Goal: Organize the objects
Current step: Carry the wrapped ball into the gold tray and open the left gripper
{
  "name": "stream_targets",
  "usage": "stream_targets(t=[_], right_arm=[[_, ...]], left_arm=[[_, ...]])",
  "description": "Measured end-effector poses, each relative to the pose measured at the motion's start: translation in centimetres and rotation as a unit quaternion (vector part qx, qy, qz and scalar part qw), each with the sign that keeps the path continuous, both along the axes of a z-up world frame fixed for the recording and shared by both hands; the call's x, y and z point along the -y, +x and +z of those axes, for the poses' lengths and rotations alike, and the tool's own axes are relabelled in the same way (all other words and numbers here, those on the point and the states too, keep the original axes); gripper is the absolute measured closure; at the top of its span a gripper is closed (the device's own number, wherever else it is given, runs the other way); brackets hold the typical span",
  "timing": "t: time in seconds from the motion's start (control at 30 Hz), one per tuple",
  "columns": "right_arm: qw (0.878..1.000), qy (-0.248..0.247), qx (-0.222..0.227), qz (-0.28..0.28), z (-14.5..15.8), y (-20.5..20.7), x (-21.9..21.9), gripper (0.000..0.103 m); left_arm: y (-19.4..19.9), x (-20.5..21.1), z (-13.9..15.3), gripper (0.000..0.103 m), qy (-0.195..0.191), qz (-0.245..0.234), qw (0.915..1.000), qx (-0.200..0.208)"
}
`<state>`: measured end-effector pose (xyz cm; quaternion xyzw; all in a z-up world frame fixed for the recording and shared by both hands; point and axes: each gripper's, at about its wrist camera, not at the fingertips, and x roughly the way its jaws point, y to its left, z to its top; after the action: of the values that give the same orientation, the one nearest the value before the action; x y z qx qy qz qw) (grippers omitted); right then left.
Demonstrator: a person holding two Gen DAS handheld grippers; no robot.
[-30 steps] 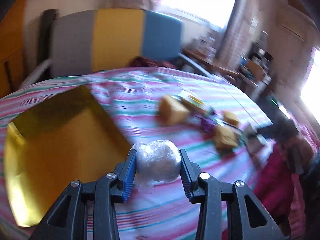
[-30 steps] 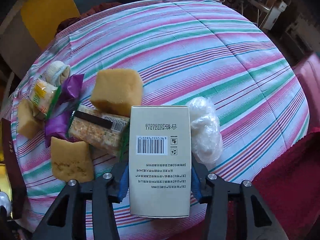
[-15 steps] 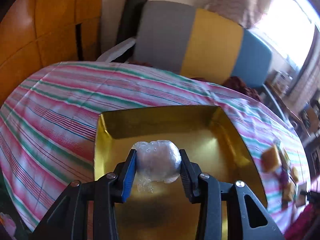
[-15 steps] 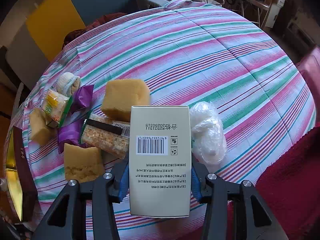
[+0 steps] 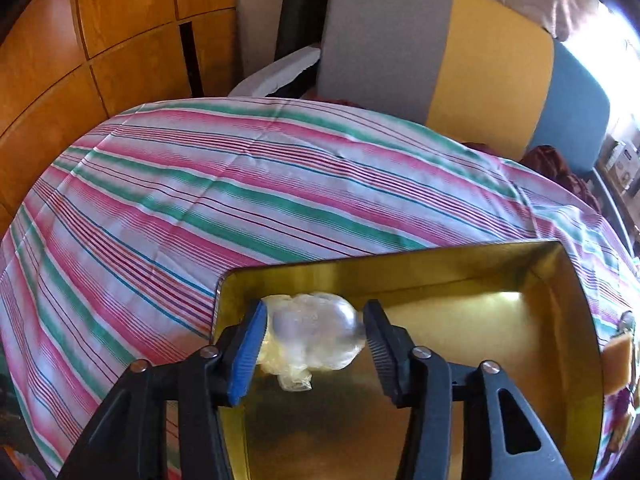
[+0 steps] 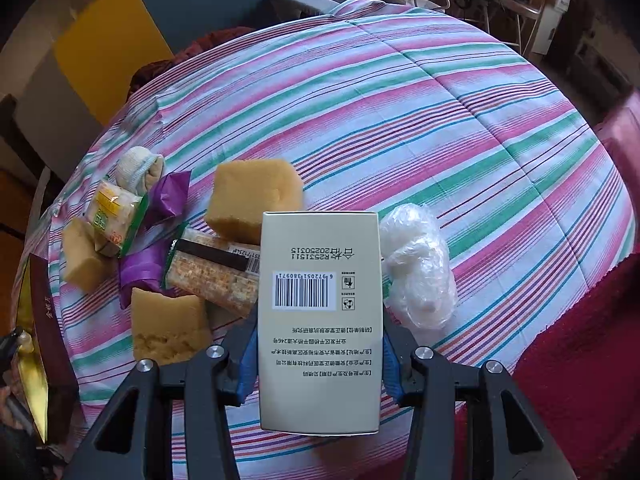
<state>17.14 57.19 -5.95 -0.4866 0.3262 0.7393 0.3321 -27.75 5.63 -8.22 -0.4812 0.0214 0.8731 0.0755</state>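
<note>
- Now, in the left wrist view, the left gripper (image 5: 314,334) is over the gold tray (image 5: 576,360) on the striped desk (image 5: 200,208); the plastic-wrapped ball (image 5: 316,336) touches its left finger, with a small gap at the right one.
- In the right wrist view, the right gripper (image 6: 318,356) is clenched on a beige box (image 6: 318,320); snack packets (image 6: 216,272) and sponges (image 6: 252,204) lie far left.

Beige carton (image 6: 319,312): inverted barcode, digits 6 972051 380971; inverted code R2521511 20250315; small Chinese print, illegible. Dark red box edge (image 6: 48,312): gold characters, unreadable.
</note>
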Motion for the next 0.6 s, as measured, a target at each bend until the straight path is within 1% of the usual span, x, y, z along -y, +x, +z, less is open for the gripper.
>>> stream_targets(t=[0.03,0.1,0.17,0.3,0.37,0.43,0.5,0.57,0.6], right_arm=[[1.000,0.000,0.001,0.000,0.0,0.0,0.0,0.053],[1.000,0.001,0.002,-0.001,0.0,0.0,0.0,0.053],[1.000,0.001,0.002,-0.001,0.0,0.0,0.0,0.053],[1.000,0.005,-0.003,-0.004,0.2,0.2,0.1,0.053],[1.000,0.013,-0.018,-0.013,0.8,0.6,0.1,0.053],[0.999,0.027,-0.038,-0.022,1.6,1.2,0.2,0.053],[0.997,0.063,-0.043,-0.024,2.9,1.3,0.8,0.053],[0.994,0.097,-0.054,-0.012,4.6,0.7,2.0,0.053],[0.993,0.099,-0.065,-0.001,5.4,0.1,2.7,0.053]], left_arm=[[-0.2,0.2,0.0,0.046,0.005,0.001,1.0000,0.005],[0.1,0.6,0.4,0.045,0.021,0.000,0.9998,0.007],[1.0,1.0,1.4,0.045,0.020,-0.003,0.9998,-0.009],[4.0,2.1,3.9,0.045,0.041,-0.007,0.9984,-0.040],[6.3,2.7,4.9,0.045,0.052,-0.007,0.9971,-0.056],[9.1,3.2,5.3,0.045,0.054,-0.012,0.9967,-0.060],[11.3,3.6,5.4,0.045,0.057,-0.015,0.9963,-0.063],[13.7,4.1,5.2,0.045,0.060,-0.019,0.9962,-0.061],[14.7,4.2,5.0,0.045,0.059,-0.019,0.9963,-0.060]])
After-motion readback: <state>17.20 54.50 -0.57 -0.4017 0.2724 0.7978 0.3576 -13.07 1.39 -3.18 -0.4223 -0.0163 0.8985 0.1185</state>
